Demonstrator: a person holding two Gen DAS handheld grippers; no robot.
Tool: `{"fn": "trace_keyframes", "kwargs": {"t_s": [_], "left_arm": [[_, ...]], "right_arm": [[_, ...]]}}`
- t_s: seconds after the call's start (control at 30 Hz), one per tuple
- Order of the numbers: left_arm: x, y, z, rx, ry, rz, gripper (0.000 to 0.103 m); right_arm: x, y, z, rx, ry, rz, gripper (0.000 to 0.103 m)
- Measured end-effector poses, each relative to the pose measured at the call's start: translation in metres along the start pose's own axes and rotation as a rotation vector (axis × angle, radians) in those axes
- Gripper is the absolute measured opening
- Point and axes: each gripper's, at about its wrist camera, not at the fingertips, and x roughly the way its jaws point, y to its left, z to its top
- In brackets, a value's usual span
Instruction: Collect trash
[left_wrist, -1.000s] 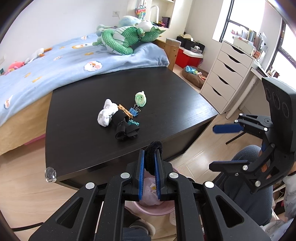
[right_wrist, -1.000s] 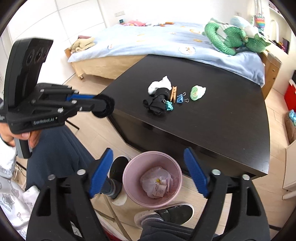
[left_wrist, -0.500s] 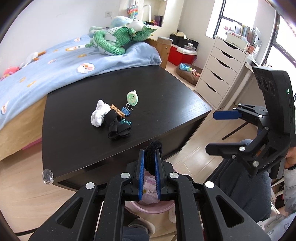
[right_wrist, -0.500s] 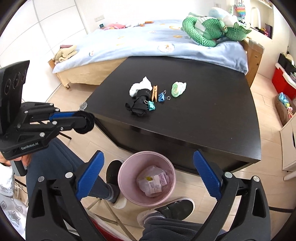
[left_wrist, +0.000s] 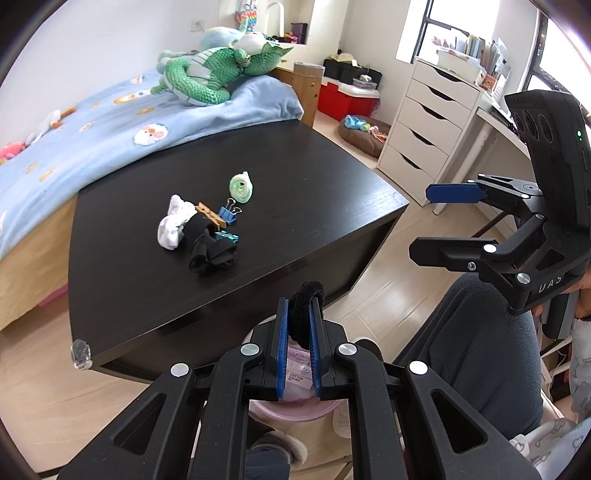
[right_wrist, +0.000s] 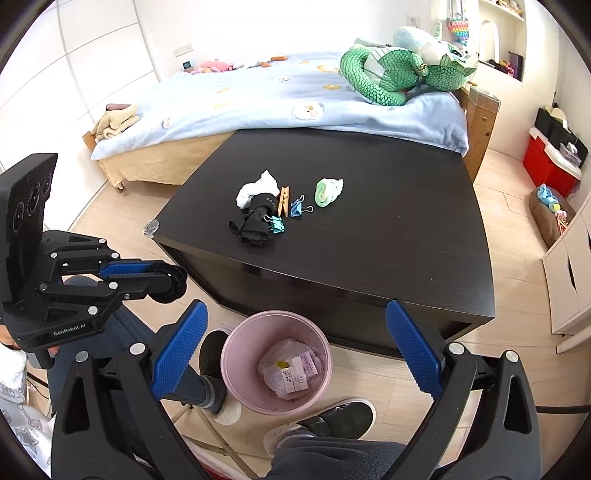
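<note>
Left tongs (left_wrist: 298, 328) of mine pinch a fuzzy black ring (left_wrist: 305, 314) above the round pink plastic bin (right_wrist: 276, 360); my right tongs (right_wrist: 295, 354) gape wide, empty, over that bin on the wooden floor beside the black surface (right_wrist: 369, 236). Open floor lies beyond its near edge. "COTTON SOCKS" reads on the white packet (right_wrist: 295, 376) inside the bin.

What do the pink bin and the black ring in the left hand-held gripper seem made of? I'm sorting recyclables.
Pink bin: probably plastic, with a smooth, matte, thin moulded rim. Black ring in the left hand-held gripper: seemingly soft fabric or foam, with a fuzzy, light-absorbing surface; it may be a hair tie.
</note>
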Motion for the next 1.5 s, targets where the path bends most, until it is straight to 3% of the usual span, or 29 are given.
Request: {"fn": "trace_keyframes", "kwargs": {"t_s": [0.4,0.43,0.47,0.57,0.77,1.0,1.5], "left_arm": [[0.004,-0.008,0.001,0.015,0.001,-0.017,0.015],[0.005,-0.008,0.001,0.013,0.003,-0.017,0.021],[0.006,-0.008,0.001,0.007,0.001,-0.015,0.035],[0.006,-0.005,0.002,-0.013,-0.009,-0.025,0.060],[0.002,0.001,0.003,-0.045,-0.044,-0.009,0.088],[-0.004,0.012,0.002,-0.082,-0.085,0.040,0.095],[-0.007,0.032,0.004,-0.141,-0.102,0.066,0.095]], "right_arm": [[-0.003,-0.006,0.000,0.023,-0.011,0.005,0.096],[-0.003,-0.006,-0.001,0.024,-0.010,0.004,0.096],[-0.003,-0.007,-0.001,0.025,-0.010,0.004,0.096],[-0.004,-0.008,-0.002,0.031,-0.011,0.007,0.096],[-0.005,-0.009,-0.002,0.037,-0.018,0.018,0.097],[-0.001,-0.007,-0.004,0.042,-0.012,0.020,0.097],[0.003,-0.006,0.005,0.043,-0.013,0.013,0.097]]}}
